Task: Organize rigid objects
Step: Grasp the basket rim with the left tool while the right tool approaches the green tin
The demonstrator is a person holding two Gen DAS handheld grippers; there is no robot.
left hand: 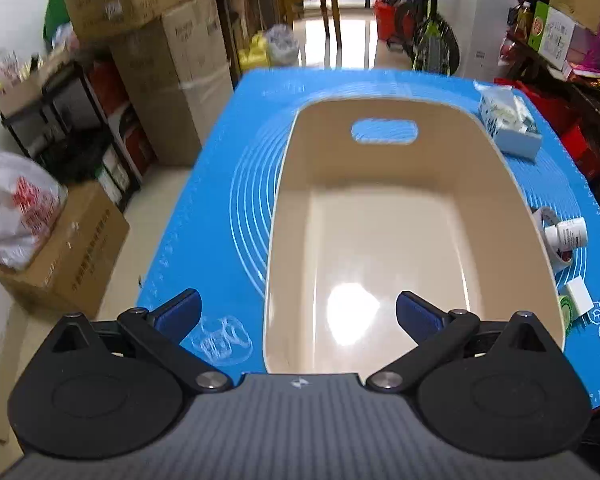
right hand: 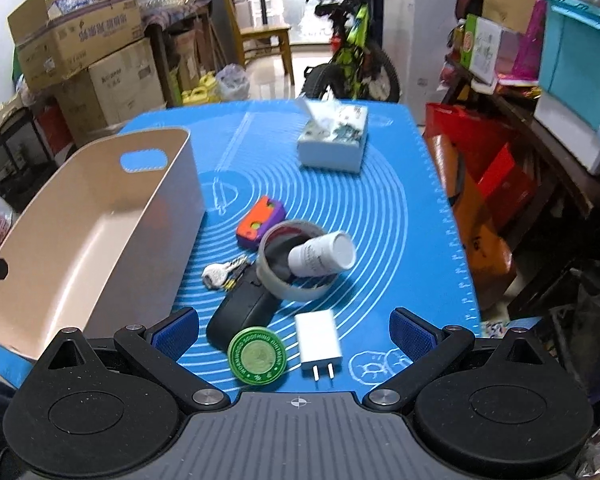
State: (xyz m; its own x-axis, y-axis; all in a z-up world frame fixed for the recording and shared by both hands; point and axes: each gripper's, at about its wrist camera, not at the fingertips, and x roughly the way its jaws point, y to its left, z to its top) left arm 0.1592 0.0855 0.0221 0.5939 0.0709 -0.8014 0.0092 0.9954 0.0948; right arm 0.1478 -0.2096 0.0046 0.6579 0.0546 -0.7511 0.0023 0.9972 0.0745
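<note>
The green tin [right hand: 257, 357], lettered "WORKING SOOTHING OINTMENT" around its lid, lies on the blue mat [right hand: 380, 208] beside a white plug [right hand: 318, 340], between the spread fingers of the right tool [right hand: 294, 330], while the left tool [left hand: 298, 312], fingers likewise apart, hovers over the beige bin [left hand: 380, 240].

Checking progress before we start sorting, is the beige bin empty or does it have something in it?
Empty. The left wrist view looks straight into the bin and shows only its bare, glossy floor.
</note>
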